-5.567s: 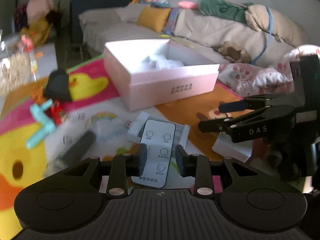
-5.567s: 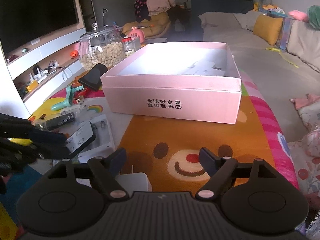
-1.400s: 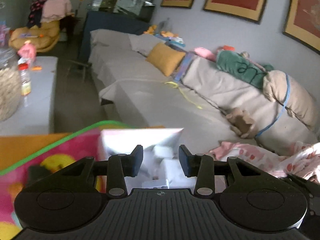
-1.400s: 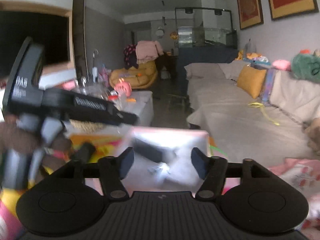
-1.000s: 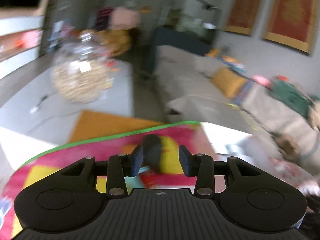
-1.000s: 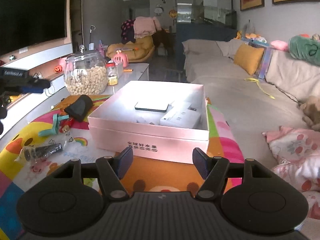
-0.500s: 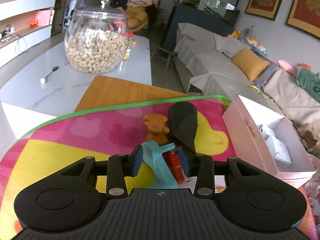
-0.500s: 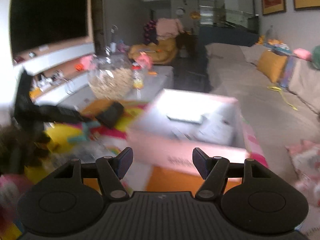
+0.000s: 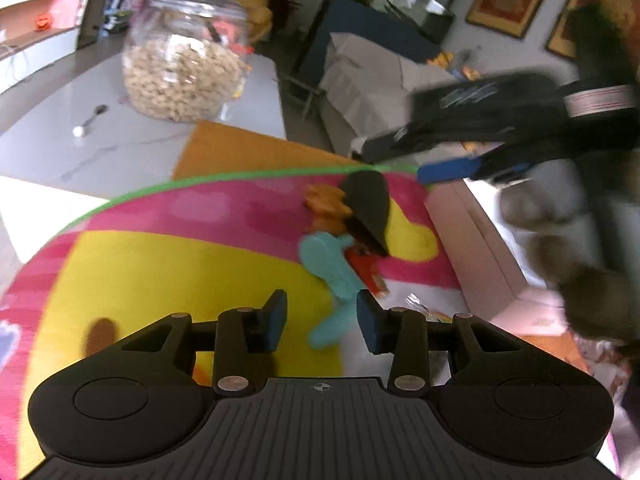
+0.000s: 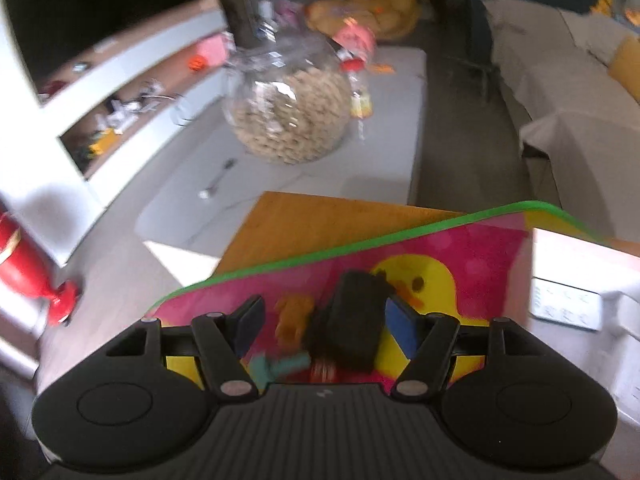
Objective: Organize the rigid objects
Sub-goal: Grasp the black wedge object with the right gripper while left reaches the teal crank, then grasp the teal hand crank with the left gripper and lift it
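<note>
**Small pile of toys on the play mat, both tongs hanging over it**

Counting what's on the bright play mat: one teal plastic toy, one orange bear-shaped figure, one black wedge-shaped thing and one red item tucked under it. All four sit bunched together and touching, near the mat's far edge, just beside the pink box. Can't tell what the black or the red thing really is.

Left tongs are about half open with nothing between the pads; the tail of the teal toy shows in the gap, but it's lying on the mat and the pads aren't pressing it. Right tongs are spread fairly wide and empty too, with the black thing and the orange figure seen between the fingers. From the left camera the right tongs come in as a dark smear at upper right, over the box.

Containers: one big glass jar on the white table, full of pale round snacks, maybe peanuts. One spoon lies near it. The pink box is open; the right camera shows one white remote in it and something white beside it, cut off by the frame edge.

Both views are motion-blurred, the right one worse, so small details are mush.
</note>
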The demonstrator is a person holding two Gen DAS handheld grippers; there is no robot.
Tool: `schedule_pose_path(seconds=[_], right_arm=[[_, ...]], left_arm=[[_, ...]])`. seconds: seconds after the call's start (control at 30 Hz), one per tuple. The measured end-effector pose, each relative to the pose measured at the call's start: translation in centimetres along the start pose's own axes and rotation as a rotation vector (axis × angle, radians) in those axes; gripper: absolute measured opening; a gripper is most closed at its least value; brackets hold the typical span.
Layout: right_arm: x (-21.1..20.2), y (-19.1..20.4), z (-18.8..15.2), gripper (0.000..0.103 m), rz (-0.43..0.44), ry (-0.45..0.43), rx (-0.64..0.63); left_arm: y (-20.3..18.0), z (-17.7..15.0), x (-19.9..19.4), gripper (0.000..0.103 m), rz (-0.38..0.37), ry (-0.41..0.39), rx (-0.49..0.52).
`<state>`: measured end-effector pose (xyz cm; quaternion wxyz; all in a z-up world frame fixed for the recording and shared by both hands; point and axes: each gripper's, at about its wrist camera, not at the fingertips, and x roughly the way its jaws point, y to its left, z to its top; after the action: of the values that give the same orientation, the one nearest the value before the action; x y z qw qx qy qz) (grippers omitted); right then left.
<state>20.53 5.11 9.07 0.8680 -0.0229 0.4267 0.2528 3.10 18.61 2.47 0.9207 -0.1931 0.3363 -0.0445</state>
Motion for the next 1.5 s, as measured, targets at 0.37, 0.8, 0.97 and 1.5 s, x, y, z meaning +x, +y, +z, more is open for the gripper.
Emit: schedule_pose_path(seconds=[0.37,0.8,0.97,1.5], right_arm=[[5.0,-2.2,-0.5,0.046,0.006,0.093,0.143],[-11.4,-4.1,-8.4,0.045,0.039,-0.209,-0.002],[-16.7,-7.9,-15.0,0.046,-0.153,-0.33,0.027],[-16.4,-14.8,-25.8,0.05,-0.308,-0.232,0.134]], left_arm=[[1.6,0.1,-1.2,0.042,-0.043,-0.049,-0.076],[-5.2,-3.3,-2.7,0.042,-0.101,0.03,0.24],[-10.1,-6.6,-3.8,0.043,-0.071,0.028,0.522],[-5.4,-1.3,-1.2,0.042,0.075,-0.037,0.056]])
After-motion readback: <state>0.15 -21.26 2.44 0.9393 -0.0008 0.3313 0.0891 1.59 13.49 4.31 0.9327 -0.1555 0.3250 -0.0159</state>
